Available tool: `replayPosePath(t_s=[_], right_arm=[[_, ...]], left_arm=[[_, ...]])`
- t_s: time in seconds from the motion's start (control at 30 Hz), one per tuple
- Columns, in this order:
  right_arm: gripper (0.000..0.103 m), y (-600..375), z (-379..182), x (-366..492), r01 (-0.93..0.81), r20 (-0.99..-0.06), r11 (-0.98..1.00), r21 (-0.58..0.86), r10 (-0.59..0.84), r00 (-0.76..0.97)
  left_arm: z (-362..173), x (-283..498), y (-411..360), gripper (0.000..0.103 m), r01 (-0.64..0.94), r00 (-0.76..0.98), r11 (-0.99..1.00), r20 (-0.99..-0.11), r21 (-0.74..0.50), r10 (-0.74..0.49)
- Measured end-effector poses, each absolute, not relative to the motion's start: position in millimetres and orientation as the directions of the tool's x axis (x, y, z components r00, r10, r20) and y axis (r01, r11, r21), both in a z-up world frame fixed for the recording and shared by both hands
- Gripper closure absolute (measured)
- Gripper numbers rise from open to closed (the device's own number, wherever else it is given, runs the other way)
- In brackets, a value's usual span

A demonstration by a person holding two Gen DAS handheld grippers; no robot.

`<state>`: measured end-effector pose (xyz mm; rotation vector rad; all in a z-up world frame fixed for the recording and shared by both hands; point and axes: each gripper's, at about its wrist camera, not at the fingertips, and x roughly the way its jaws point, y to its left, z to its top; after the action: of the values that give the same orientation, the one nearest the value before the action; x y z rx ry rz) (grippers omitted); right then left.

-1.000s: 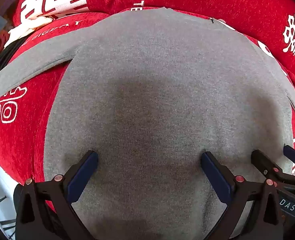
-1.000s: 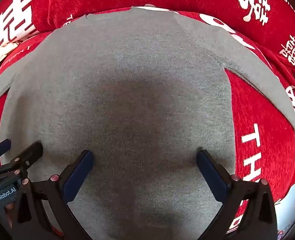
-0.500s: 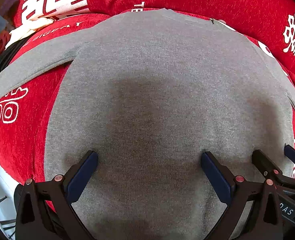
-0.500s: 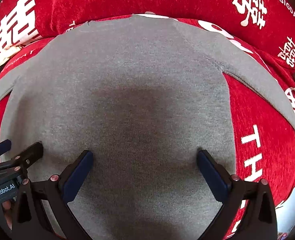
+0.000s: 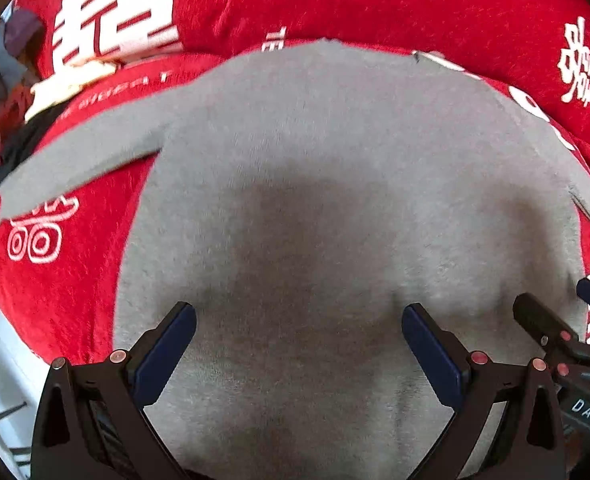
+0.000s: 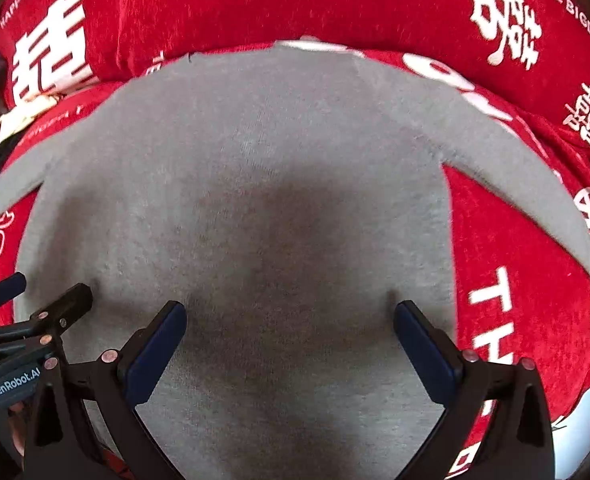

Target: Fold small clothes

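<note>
Now, where things lie:
Garment: the grey top (image 5: 335, 184) is spread flat on the red cover (image 5: 415, 4), filling the middle of both frames, hem nearest me, neckline at the upper centre.
Long axis: from the bottom of the frame to the top, straight ahead of both tools.
My left gripper (image 5: 299, 344): spread wide, pinching nothing, low over the hem.
My right gripper (image 6: 291, 340): likewise spread and empty, just beside the left.
Nearer hand: I judge neither; each sits nearest its own sleeve.
Left view only: the left sleeve (image 5: 83, 164) runs whole toward the left edge.
Right view only: the right sleeve (image 6: 535, 184) slants down the right side.
</note>
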<state>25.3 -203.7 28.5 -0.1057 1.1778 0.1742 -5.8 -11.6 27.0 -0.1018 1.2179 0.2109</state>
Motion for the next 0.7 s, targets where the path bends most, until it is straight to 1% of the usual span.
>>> replayPosePath(t_s=[0.1,0.3,0.47,0.6,0.7], right_arm=[[0.0,-208.4,39.7,27.1,-0.189,-0.91,0.981,0.034,0.108,0.399],[0.0,-222.5,60.9,29.8,-0.182,-0.884,0.982,0.04,0.12,0.452],[0.0,-260.9,65.2,40.2,-0.085,-0.88,0.994,0.071,0.103,0.464],[0.0,-302.2,61.7,42.5,-0.004,-0.878,0.998,0.064,0.058,0.474],[0.0,-339.2,56.3,46.1,0.071,-0.881,0.993,0.099,0.054,0.471]], left_arm=[[36.8,-4.4,-17.3,0.0,-0.202,0.349,0.978,-0.93,0.046,0.116],[47.2,3.0,-30.2,0.0,-0.189,0.359,0.98,-0.925,0.06,0.125],[54.4,16.6,-48.5,0.0,-0.161,0.367,0.985,-0.922,0.067,0.123],[59.6,32.9,-76.2,0.0,-0.107,0.38,0.991,-0.917,0.084,0.118],[59.9,45.5,-99.3,0.0,-0.066,0.379,0.994,-0.919,0.088,0.107]])
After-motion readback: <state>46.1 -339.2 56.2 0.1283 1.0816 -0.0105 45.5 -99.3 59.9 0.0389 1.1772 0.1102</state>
